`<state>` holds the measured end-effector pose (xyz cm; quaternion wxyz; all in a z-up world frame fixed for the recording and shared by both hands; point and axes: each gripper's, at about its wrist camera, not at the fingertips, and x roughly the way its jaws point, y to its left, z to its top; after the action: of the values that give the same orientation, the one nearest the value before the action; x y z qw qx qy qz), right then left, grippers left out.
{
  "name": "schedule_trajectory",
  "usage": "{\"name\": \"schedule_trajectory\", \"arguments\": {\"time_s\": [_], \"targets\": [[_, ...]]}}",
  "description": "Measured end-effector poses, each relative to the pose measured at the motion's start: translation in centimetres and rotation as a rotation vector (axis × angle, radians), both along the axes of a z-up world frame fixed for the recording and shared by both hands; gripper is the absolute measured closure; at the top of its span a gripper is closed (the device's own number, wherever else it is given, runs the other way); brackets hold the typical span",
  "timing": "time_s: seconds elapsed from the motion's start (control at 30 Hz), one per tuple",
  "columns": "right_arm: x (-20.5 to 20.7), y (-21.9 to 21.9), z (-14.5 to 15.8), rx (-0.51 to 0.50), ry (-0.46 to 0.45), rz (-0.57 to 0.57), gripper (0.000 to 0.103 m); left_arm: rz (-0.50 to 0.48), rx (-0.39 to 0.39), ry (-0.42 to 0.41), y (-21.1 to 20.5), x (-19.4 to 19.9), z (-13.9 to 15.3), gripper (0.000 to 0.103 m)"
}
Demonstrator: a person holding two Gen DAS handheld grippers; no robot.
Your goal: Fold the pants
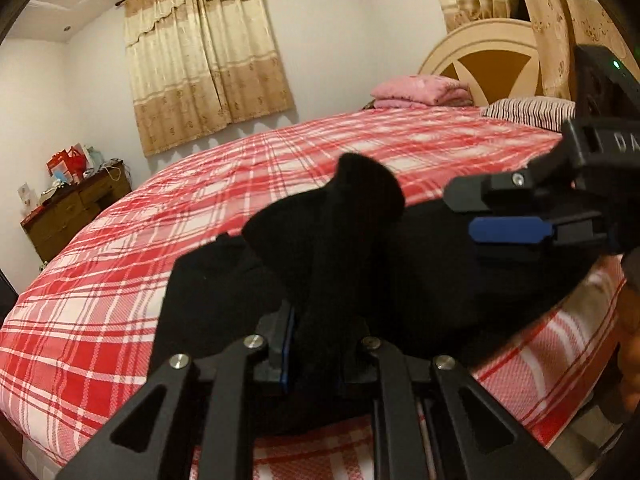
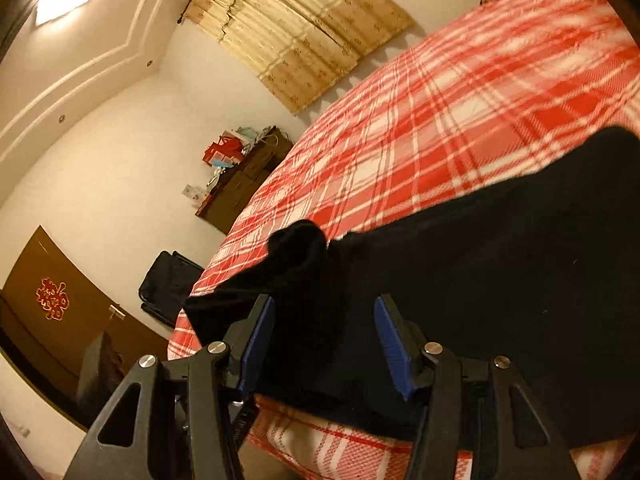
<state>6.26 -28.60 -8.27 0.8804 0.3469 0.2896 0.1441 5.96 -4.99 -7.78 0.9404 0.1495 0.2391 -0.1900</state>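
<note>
Black pants lie bunched at the near edge of the red plaid bed. My left gripper is shut on a fold of the pants, which stands up in a hump past the fingers. My right gripper comes in from the right over the pants, its blue pad bare. In the right wrist view the right gripper stands half open with the pants spread between and beneath its fingers. Both blue pads show uncovered faces.
A pink folded blanket and a striped pillow lie by the headboard. A wooden dresser with red bags stands left of the bed. A black bag sits on the floor near a brown door.
</note>
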Motion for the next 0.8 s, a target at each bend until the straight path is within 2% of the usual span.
{"name": "schedule_trajectory", "arguments": {"time_s": [0.1,0.23,0.3,0.4,0.57,0.73,0.8], "targets": [[1.0,-0.1,0.3,0.067,0.008,0.056,0.049,-0.006,0.009,-0.002,0.1,-0.1,-0.1,0.087],[3.1,0.1,-0.2,0.235,0.054,0.133,0.049,-0.007,0.026,0.008,-0.1,-0.2,-0.9,0.087],[4.5,0.5,-0.3,0.248,0.090,0.143,0.049,-0.008,0.030,0.001,-0.4,-0.5,-1.0,0.087],[5.7,1.8,-0.2,0.217,0.147,0.168,0.049,-0.007,0.032,-0.016,-0.4,-0.9,-0.7,0.087],[6.8,2.0,-0.4,0.183,0.250,0.130,0.049,0.006,0.024,-0.029,-0.5,-1.2,-0.4,0.087],[4.5,0.8,-1.5,0.310,0.272,0.130,0.048,0.012,-0.020,-0.049,0.1,-1.7,0.2,0.087],[4.3,1.0,-1.9,0.375,0.270,0.142,0.039,0.017,-0.025,-0.051,0.1,-1.8,0.3,0.087]]}}
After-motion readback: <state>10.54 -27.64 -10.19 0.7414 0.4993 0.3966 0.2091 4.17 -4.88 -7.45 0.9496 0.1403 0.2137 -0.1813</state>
